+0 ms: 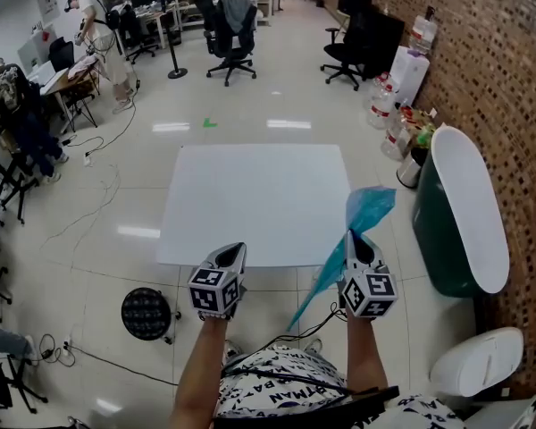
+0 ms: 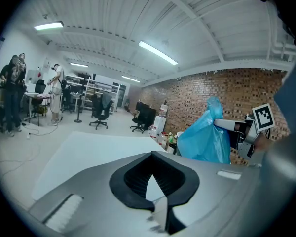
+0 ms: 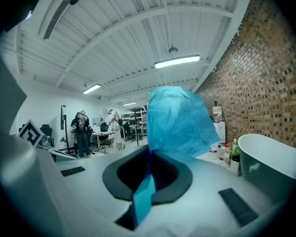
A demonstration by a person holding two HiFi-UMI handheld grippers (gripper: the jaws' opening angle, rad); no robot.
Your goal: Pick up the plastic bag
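A blue plastic bag [image 1: 367,210] is clamped in my right gripper [image 1: 357,239], which is shut on it. The bag's top puffs up above the jaws, and a thin tail hangs down past the wrist. Seen from the right gripper view, the bag [image 3: 176,123] balloons out of the closed jaws of the right gripper [image 3: 148,155]. My left gripper [image 1: 236,251] hovers beside it at the near edge of the white table [image 1: 250,204], shut and holding nothing. In the left gripper view, the bag [image 2: 205,138] shows to the right, above the table [image 2: 89,152].
A dark green tub with a white lid [image 1: 465,213] stands right of the table by the brick wall. A white bin [image 1: 478,361] is near my right side. A black round object [image 1: 146,313] and cables lie on the floor at left. Office chairs [image 1: 232,39] and people are far off.
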